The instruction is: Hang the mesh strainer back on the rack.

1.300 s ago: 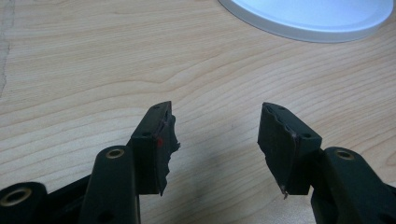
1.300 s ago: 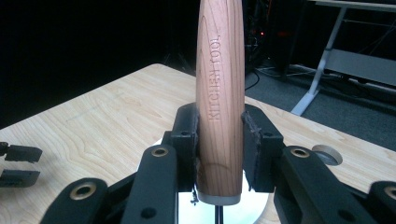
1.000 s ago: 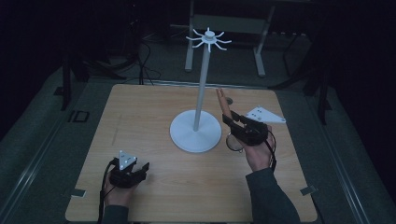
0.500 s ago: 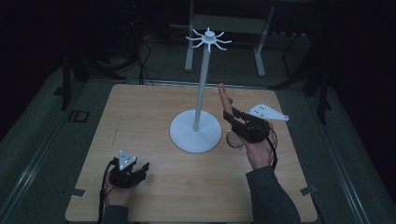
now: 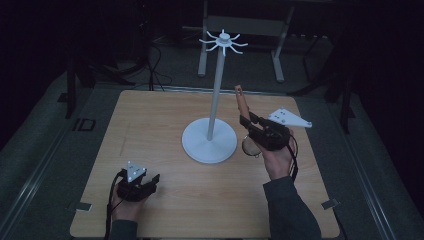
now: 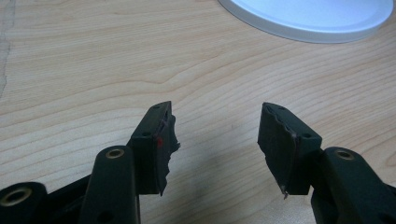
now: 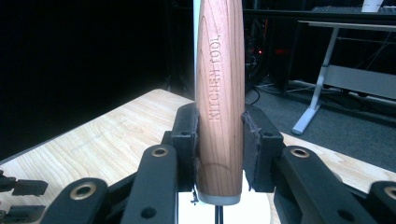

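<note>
Slightly raised right gripper [image 7: 219, 154], jaws clamped on wooden handle [image 7: 219, 93] (left gripper [image 6: 215, 140] jaws wide, empty)

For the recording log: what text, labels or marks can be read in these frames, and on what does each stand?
"KITCHEN TOOL": engraved along the wooden handle, which is clamped in the right gripper.
"ID" or similar: a dark mark on the grey floor mat left of the table, too dim to read surely.
Nothing else legible.

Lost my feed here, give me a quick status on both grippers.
Left gripper open, low over the table. Right gripper shut on wooden handle marked KITCHEN TOOL, beside white stand. Nothing in the way.
</note>
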The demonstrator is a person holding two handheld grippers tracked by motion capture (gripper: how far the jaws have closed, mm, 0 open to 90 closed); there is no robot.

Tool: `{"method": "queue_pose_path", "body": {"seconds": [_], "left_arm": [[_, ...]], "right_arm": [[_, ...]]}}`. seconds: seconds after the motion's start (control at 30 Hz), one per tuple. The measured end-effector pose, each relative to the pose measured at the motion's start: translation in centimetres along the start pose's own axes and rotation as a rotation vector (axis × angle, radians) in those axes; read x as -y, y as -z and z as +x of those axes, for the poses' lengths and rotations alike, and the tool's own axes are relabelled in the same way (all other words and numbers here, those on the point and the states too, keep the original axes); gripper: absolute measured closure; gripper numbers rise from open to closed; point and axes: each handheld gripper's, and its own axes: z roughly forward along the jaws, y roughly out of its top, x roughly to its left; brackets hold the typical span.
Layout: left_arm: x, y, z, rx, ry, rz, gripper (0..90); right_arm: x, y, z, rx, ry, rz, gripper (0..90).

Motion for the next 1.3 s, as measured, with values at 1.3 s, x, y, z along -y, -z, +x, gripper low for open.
{"method": "queue_pose_path", "body": {"seconds": [1.3], "left_arm": [[0.0,0.0,0.0,-0.002,0.008,-0.005,45.6]], "right_arm": [[-2.4,0.5,-0.6,0.018,-0.024,-0.066,68.9]]}}
